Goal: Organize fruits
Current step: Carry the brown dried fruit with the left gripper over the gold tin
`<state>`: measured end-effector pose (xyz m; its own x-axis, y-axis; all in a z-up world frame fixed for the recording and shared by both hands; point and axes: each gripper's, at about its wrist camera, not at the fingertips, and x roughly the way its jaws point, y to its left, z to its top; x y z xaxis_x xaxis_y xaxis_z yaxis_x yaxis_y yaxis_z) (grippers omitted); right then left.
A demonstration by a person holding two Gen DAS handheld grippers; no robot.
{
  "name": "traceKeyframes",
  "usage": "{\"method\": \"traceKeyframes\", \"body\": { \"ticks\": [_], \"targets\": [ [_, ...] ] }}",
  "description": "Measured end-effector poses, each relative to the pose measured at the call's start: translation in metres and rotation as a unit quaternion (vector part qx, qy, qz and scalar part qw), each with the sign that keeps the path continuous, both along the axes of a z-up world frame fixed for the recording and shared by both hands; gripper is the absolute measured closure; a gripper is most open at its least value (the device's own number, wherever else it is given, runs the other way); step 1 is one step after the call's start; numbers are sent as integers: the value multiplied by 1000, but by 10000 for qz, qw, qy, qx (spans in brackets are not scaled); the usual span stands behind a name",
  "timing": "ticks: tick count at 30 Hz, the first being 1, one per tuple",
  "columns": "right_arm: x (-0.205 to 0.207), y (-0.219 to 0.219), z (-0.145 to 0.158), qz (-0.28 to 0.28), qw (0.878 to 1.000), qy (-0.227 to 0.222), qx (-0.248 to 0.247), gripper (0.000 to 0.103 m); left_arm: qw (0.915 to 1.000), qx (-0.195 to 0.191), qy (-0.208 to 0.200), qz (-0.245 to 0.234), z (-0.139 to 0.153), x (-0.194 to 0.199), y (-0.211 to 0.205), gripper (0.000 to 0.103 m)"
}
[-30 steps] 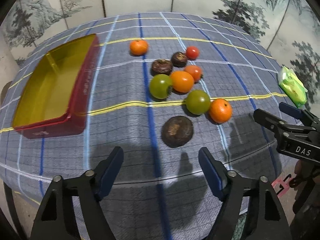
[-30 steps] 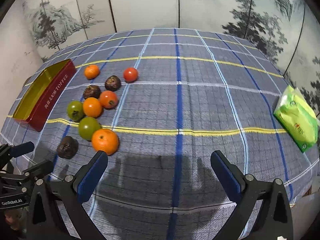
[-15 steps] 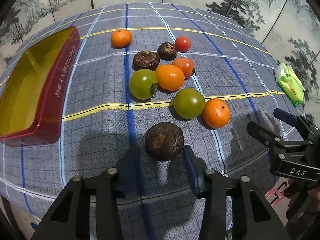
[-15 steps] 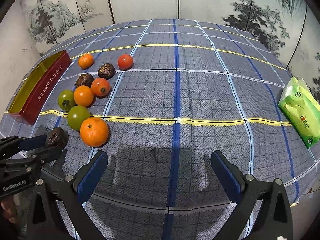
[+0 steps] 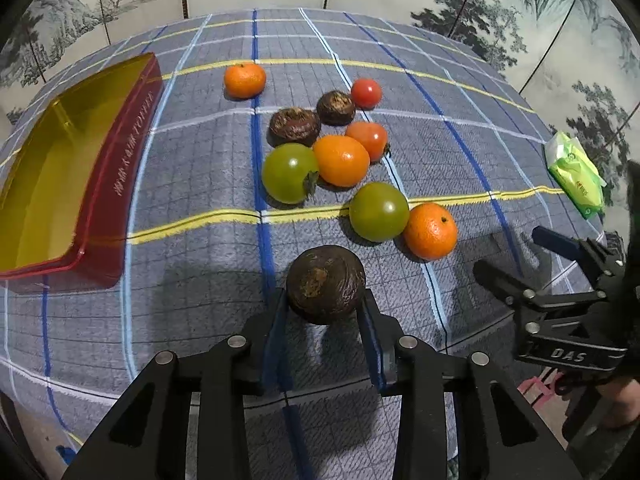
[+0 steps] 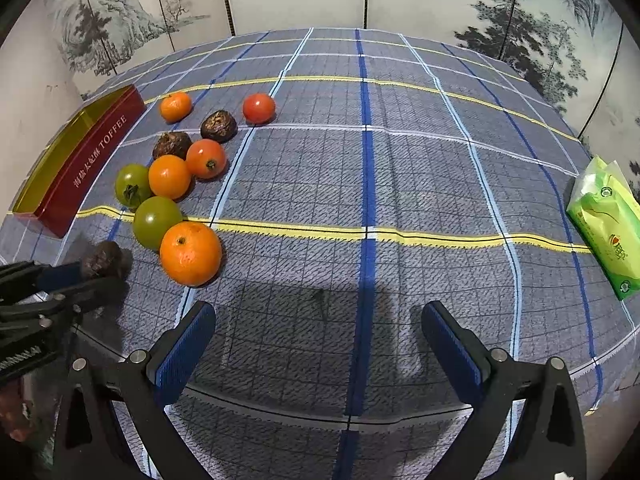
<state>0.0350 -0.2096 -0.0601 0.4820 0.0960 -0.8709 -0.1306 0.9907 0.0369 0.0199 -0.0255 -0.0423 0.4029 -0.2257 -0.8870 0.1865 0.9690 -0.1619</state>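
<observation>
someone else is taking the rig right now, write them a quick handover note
Left gripper: shut on the nearest dark brown fruit, low at the near edge of the table.
Right gripper: open, holding nothing, over bare cloth.
Red tin: at the left, no fruit inside.
Nine other fruits lie loose mid-table, among them an orange and a green tomato just beyond the held one.
Done: first fruit gripped.
Left: likely carry it to the tin, then deal with the rest.

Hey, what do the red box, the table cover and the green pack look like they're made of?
Red box: likely painted tin; glossy red wall with printed lettering, shiny gold inside.
Table cover: woven cloth, matte; a fine weave shows and the plaid lines ripple.
Green pack: thin plastic film, probably; it glints and crinkles.
</observation>
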Motion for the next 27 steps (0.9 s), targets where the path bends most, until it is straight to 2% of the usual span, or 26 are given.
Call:
{"method": "traceKeyframes", "body": {
  "ticks": [10,16,27],
  "targets": [
    [1,11,-6,214,9996,132,-85,1,9989,-124,-355,286,39,-1,35,67],
    [1,19,-9,302,9992,183,-166,1,9960,-15,-582,678,58,9,75,67],
    [2,23,-13,315,9990,255,-209,1,9859,326,-586,1533,52,35,165,67]
  ]
}}
